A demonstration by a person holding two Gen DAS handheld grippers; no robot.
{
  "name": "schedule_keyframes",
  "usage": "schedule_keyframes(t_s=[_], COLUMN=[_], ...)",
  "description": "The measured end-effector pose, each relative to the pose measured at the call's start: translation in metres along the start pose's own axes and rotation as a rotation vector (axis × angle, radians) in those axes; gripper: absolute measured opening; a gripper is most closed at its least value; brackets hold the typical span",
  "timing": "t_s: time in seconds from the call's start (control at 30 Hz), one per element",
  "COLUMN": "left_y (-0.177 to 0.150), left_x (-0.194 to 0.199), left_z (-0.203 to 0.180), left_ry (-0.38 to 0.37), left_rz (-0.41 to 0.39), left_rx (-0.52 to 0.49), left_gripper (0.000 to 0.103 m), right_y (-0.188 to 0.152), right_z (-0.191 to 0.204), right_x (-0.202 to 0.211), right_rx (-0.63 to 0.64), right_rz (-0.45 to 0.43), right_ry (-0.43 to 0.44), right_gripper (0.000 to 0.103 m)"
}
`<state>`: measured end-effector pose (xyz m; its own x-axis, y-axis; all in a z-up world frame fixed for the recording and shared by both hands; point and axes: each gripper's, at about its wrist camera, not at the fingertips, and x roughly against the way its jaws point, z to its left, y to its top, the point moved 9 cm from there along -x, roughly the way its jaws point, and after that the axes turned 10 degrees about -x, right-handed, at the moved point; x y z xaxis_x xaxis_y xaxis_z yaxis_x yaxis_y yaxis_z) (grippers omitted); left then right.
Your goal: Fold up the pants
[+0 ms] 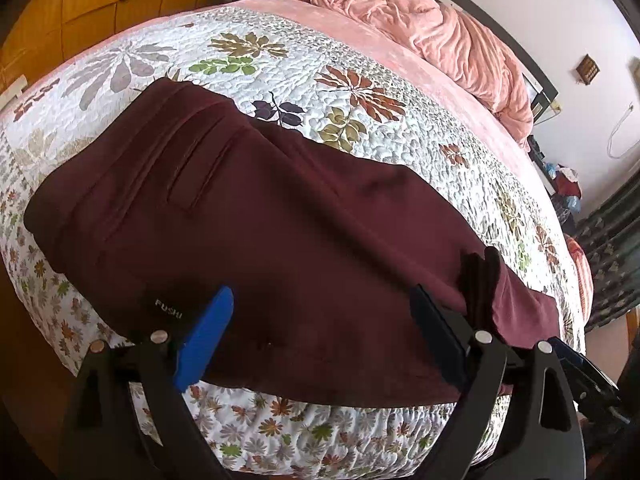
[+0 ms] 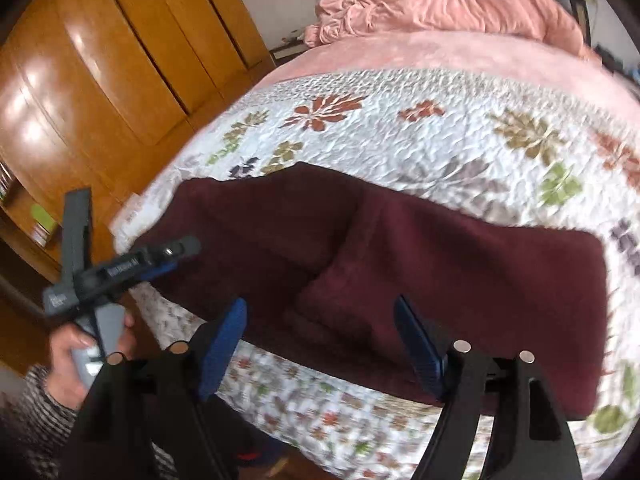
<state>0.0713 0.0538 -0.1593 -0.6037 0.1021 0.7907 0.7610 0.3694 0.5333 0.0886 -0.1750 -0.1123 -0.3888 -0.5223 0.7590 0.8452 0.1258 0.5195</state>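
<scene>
Floral quilt (image 1: 280,64) covers the bed where the maroon pants (image 1: 248,216) lie folded near its front edge. Left tool (image 1: 320,332) and right tool (image 2: 320,344) both gape, released. Careless grabbing could drag layers askew or off the edge.

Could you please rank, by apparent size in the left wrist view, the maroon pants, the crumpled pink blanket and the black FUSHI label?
1. Maroon pants, though nearness inflates them.
2. Crumpled pink blanket, farther away.
3. Black FUSHI label, clearly smallest.
</scene>
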Motion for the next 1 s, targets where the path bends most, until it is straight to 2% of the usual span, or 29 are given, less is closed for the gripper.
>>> schedule_keyframes(t_s=[0.07,0.17,0.27,0.3,0.33,0.47,0.53,0.63,0.67,0.73,0.8,0.93,1.0], left_y=[-0.001,-0.002,-0.002,-0.003,-0.003,-0.003,-0.004,-0.003,-0.004,-0.002,-0.001,-0.001,-0.002], left_x=[-0.001,-0.001,0.002,0.002,0.002,0.0,-0.001,-0.002,-0.002,-0.002,-0.002,-0.003,-0.004], left_z=[-0.001,-0.002,-0.002,-0.002,-0.001,0.0,0.001,0.0,0.0,0.001,0.001,-0.001,-0.003], left_ry=[-0.005,-0.012,-0.01,-0.009,-0.009,-0.016,-0.016,-0.016,-0.016,-0.021,-0.022,-0.014,-0.011], left_rz=[0.004,0.007,0.004,0.003,0.003,0.011,0.012,0.014,0.014,0.012,0.011,0.015,0.022], left_rx=[0.002,0.003,-0.001,-0.002,-0.001,0.01,0.011,0.004,0.007,0.016,0.024,0.017,0.007], left_gripper=[0.09,0.09,0.09,0.09,0.09,0.09,0.09,0.09,0.09,0.09,0.09,0.09,0.09], right_y=[-0.003,-0.012,-0.011,-0.011,-0.011,-0.011,-0.009,-0.002,0.002,0.006,0.001,-0.024,-0.03], right_z=[0.004,0.012,0.006,0.004,-0.002,-0.017,-0.016,-0.007,0.0,0.014,0.029,0.031,0.03], right_x=[-0.004,-0.026,-0.044,-0.048,-0.053,-0.062,-0.058,-0.046,-0.04,-0.035,-0.041,-0.076,-0.083], right_rx=[0.044,0.105,0.15,0.153,0.141,0.025,0.016,0.012,-0.005,-0.004,0.069,0.078,0.106], right_rz=[0.0,0.044,0.045,0.051,0.064,0.108,0.101,0.078,0.074,0.07,0.093,0.175,0.165], right_ry=[-0.027,-0.072,-0.171,-0.186,-0.201,-0.13,-0.103,-0.064,-0.009,0.035,0.009,-0.008,-0.016], right_gripper=[0.077,0.077,0.075,0.07,0.06,0.04,0.026,0.019,0.014,0.014,0.014,0.016,0.017])
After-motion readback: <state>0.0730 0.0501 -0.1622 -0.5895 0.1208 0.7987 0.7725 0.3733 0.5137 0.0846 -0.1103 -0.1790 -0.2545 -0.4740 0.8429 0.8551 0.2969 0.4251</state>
